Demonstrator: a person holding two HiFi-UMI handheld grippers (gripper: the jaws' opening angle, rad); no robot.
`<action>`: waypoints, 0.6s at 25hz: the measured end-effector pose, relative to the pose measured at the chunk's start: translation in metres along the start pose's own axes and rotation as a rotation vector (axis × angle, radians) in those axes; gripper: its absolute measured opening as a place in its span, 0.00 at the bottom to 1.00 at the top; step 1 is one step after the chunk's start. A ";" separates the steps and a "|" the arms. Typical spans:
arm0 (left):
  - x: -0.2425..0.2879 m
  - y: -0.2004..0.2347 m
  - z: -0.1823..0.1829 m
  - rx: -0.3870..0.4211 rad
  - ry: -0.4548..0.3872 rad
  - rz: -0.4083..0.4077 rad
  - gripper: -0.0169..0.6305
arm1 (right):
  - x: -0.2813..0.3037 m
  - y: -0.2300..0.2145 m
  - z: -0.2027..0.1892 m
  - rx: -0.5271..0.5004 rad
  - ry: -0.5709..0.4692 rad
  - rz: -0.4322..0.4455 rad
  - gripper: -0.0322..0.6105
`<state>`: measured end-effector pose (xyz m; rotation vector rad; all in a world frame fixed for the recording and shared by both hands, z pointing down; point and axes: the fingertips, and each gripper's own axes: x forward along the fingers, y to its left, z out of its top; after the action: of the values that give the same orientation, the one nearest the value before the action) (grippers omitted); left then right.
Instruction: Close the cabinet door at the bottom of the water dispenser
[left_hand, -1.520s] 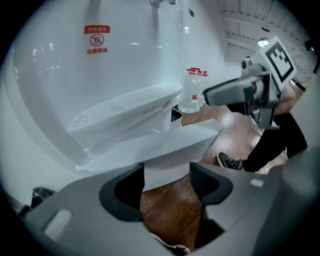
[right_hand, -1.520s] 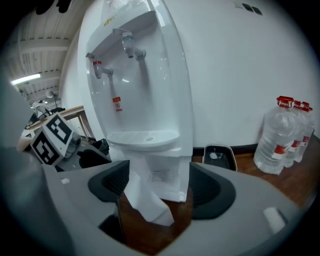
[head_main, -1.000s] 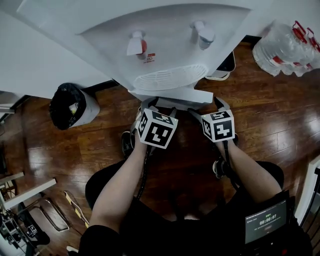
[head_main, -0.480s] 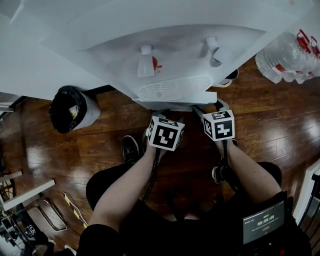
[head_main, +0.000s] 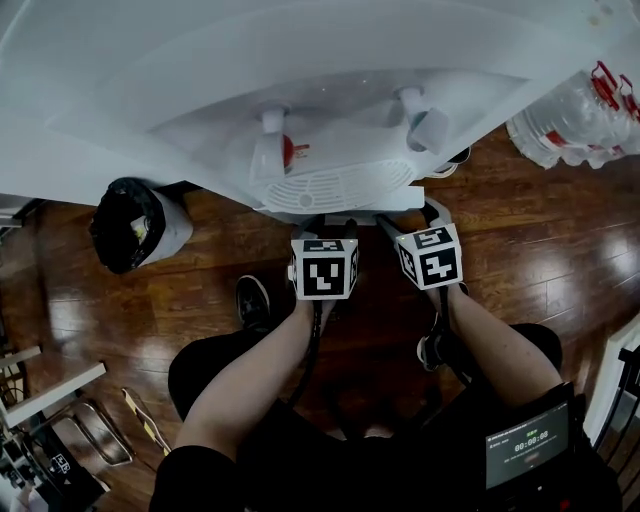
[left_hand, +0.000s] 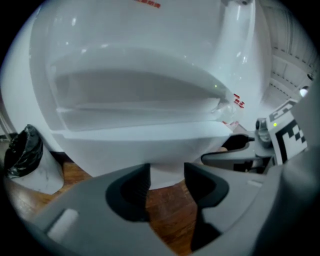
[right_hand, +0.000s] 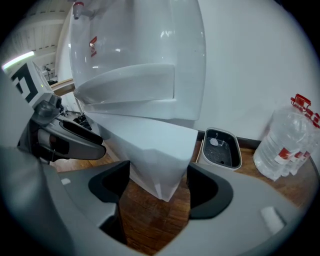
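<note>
Hovering unclenched, jaws just narrowed with nothing between them, the left claw (left_hand: 166, 172) and right claw (right_hand: 157, 175) aim down at the white cabinet door (right_hand: 159, 160) just ahead, beneath the white plastic water dispenser (head_main: 330, 130). Press flat and evenly, I'd say, until flush.

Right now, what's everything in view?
dispenser: 1, white, top centre
taps: 2, white, on its front
bin: 1, black bag, left of dispenser
bottles: several, clear, red caps, right
tray: 1, white, dark inside, by wall
floor: dark wood
screen: 1, black, bottom right
shoes: 2, dark, on floor
arms: 2, bare, centre
left tongs: 1, grey, at dispenser's base; jaws apart, just been closing, grip nothing
right tongs: 1, grey, beside; same, dispenser's corner shows in gap
</note>
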<state>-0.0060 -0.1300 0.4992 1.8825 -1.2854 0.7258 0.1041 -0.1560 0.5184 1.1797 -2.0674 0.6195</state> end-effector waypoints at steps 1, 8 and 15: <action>0.000 0.000 0.000 -0.014 -0.010 0.003 0.38 | 0.000 0.000 0.000 -0.009 0.000 0.001 0.61; 0.000 0.003 0.004 -0.099 -0.032 -0.003 0.36 | 0.001 -0.002 0.002 -0.056 0.001 -0.004 0.61; 0.001 0.002 0.007 -0.114 -0.030 -0.017 0.36 | 0.002 -0.005 0.007 -0.096 0.011 -0.015 0.61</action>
<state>-0.0076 -0.1363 0.4964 1.8167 -1.3011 0.6049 0.1057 -0.1640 0.5155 1.1334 -2.0539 0.5129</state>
